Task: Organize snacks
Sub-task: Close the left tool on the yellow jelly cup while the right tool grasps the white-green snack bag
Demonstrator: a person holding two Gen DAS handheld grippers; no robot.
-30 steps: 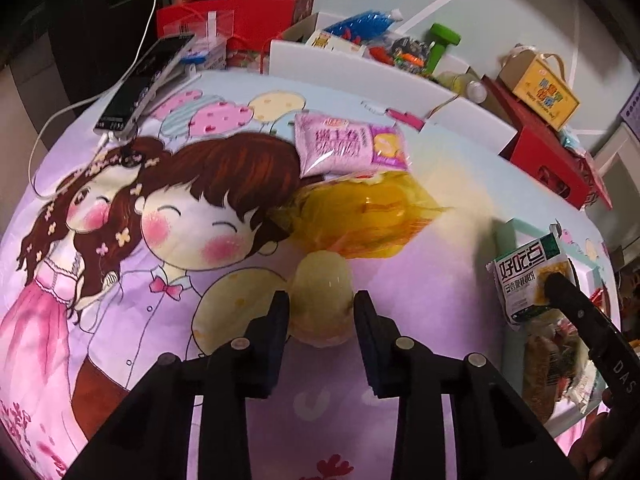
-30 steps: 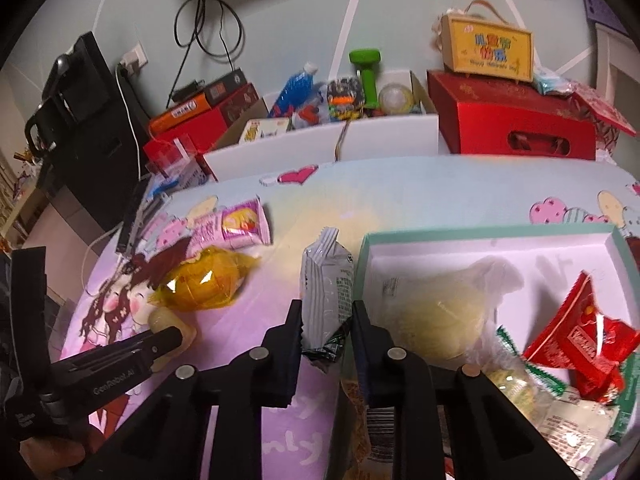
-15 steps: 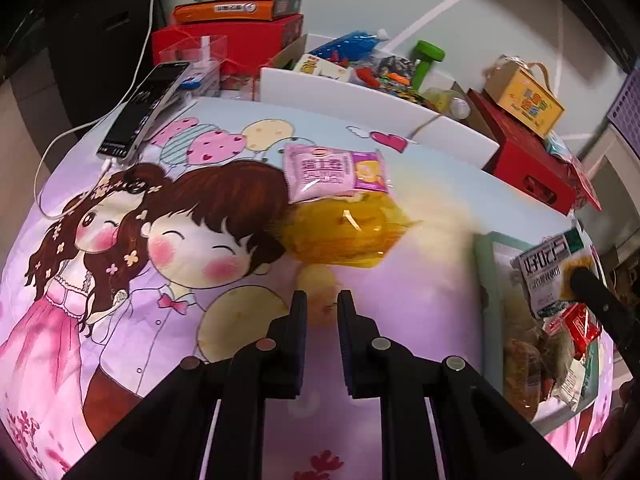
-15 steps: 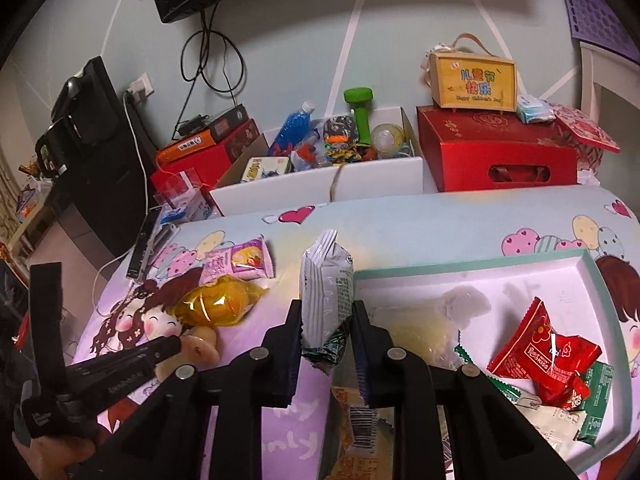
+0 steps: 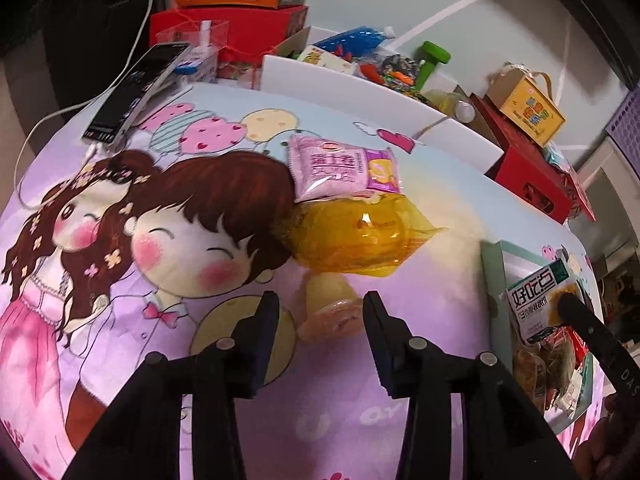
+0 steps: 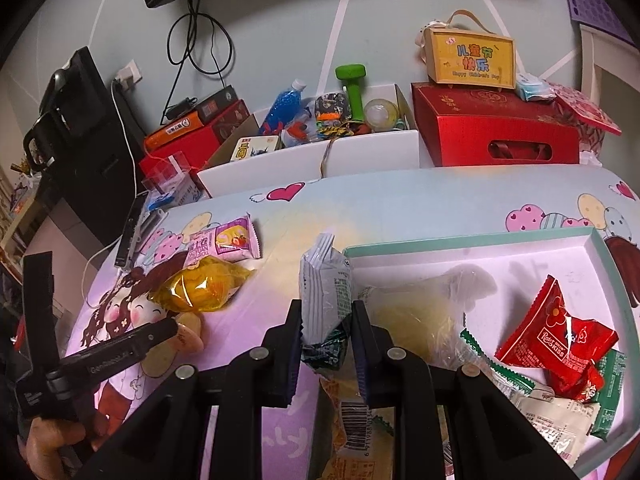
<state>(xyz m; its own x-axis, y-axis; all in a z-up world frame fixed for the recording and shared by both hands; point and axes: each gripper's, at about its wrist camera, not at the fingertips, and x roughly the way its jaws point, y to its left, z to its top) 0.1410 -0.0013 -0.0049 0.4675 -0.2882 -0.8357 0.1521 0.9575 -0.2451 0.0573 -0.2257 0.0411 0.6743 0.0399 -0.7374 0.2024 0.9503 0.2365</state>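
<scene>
A cartoon-printed cloth is covering the tabletop [image 5: 120,320], and clutter is crowding its far edge: a white open box [image 6: 312,156] of toys with a green dumbbell [image 6: 354,84], a red carton [image 6: 492,132] carrying a yellow gift box [image 6: 470,56] with Chinese writing, and a phone [image 5: 136,88] on a cable at the far left.

The left tool [image 5: 320,312] is standing with its jaws spread, having just been opening. A pale, rounded pastry in clear wrap [image 5: 328,304] is lying on the cloth between them, untouched by the pads. Just beyond it a glossy yellow translucent packet [image 5: 360,240] and a pink packet [image 5: 344,168] with Chinese lettering are lying side by side, touching.

The right tool [image 6: 326,328] is pinching a crinkled silvery-white packet [image 6: 326,284] upright at the left rim of the teal-edged tray [image 6: 472,236]. Inside the tray a clear bag, a red foil packet [image 6: 556,340] partly reading "KISS", green-edged wrappers and a barcoded pack are lying. A hand [image 6: 52,444] is gripping the left tool's handle.
</scene>
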